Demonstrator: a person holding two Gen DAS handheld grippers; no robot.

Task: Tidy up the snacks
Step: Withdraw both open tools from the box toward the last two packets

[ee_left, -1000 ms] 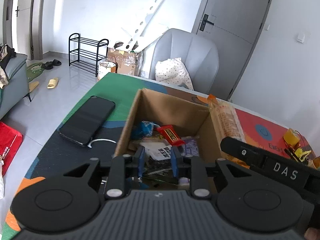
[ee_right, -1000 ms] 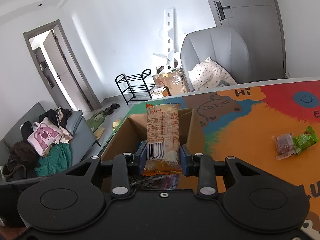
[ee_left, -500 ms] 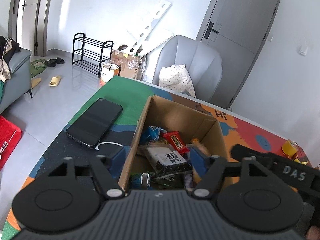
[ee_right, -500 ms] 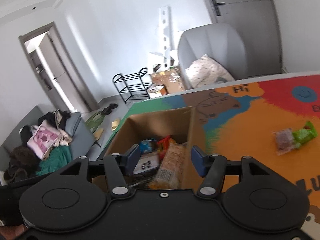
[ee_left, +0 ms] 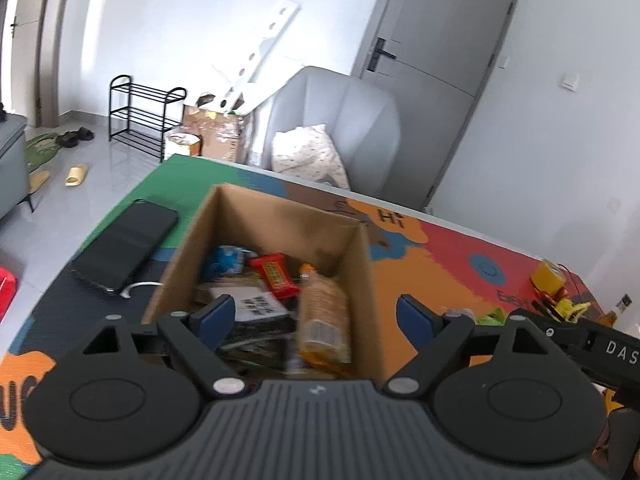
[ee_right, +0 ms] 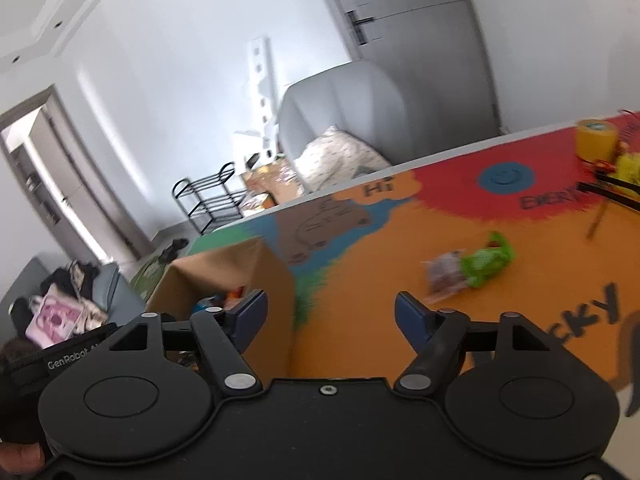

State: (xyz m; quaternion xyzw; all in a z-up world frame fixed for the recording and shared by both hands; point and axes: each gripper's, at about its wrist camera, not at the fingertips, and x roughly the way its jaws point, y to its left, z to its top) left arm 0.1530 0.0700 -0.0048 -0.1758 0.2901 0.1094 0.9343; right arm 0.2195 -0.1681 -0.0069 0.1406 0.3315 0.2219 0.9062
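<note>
Left wrist view: I am holding the left gripper (ee_left: pixel 316 316) over the near edge of the cardboard box (ee_left: pixel 362 292), and its jaws have just been opening; they are standing wide apart with nothing pressed between the blue pads. The box is sitting open on the colourful table mat (ee_left: pixel 440 248), straight ahead at 12 o'clock from the gripper. Inside it I am seeing a tan biscuit pack (ee_left: pixel 322 316) lying along the right wall, a red snack bar (ee_left: pixel 275 274) just beyond it at about 11 o'clock, a blue packet (ee_left: pixel 226 260) further left, and a white packet with dark print (ee_left: pixel 256 305) near the left pad. A black phone (ee_left: pixel 126 246) is lying on the mat at 10 o'clock from the box, apart from it. A yellow roll (ee_left: pixel 547 278) is resting near the far right edge at 2 o'clock. The other gripper's black body is poking in at 3 o'clock.

Right wrist view: I am holding the right gripper (ee_right: pixel 330 314) beside the box (ee_right: pixel 260 276), which is now at 10 o'clock. Its jaws have just been opening too and are standing apart, gripping nothing. A green snack packet (ee_right: pixel 486 262) and a brownish one (ee_right: pixel 444 274) touching it are lying on the orange part of the mat at 1 o'clock, well apart from the box; motion blur is hiding their detail.
</note>
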